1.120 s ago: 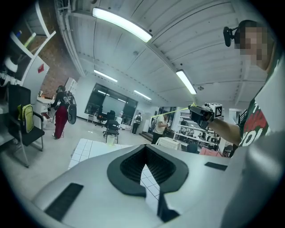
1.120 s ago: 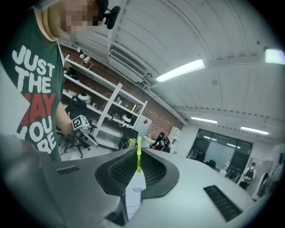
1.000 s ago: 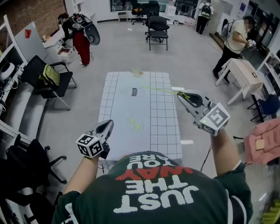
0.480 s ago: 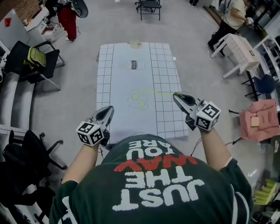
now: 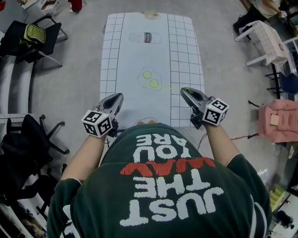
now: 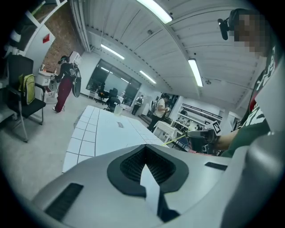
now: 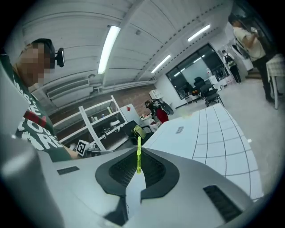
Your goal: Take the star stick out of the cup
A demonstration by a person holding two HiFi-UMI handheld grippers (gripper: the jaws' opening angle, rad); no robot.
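Note:
My right gripper (image 5: 182,90) is shut on the near end of the thin yellow-green star stick (image 5: 168,88). The stick reaches left over the white gridded table (image 5: 111,56), toward two yellow-green round marks (image 5: 150,79). In the right gripper view the stick (image 7: 139,153) stands up out of the closed jaws (image 7: 137,173). The pale cup (image 5: 150,14) stands at the table's far end, well away from the stick. My left gripper (image 5: 117,96) is shut and holds nothing, at the table's near left edge. In the left gripper view its jaws (image 6: 144,165) meet, and the cup (image 6: 117,108) shows far off.
Black chairs (image 5: 28,35) stand left of the table, one bearing a yellow-green bag. A small white table (image 5: 267,39) and a pink seat (image 5: 279,121) are on the right. A printed label (image 5: 146,37) lies on the table's far half.
Both grippers have come down toward the table's near edge. The right one dropped more and rolled, bringing the stick low over the round marks. The head view has tilted down.

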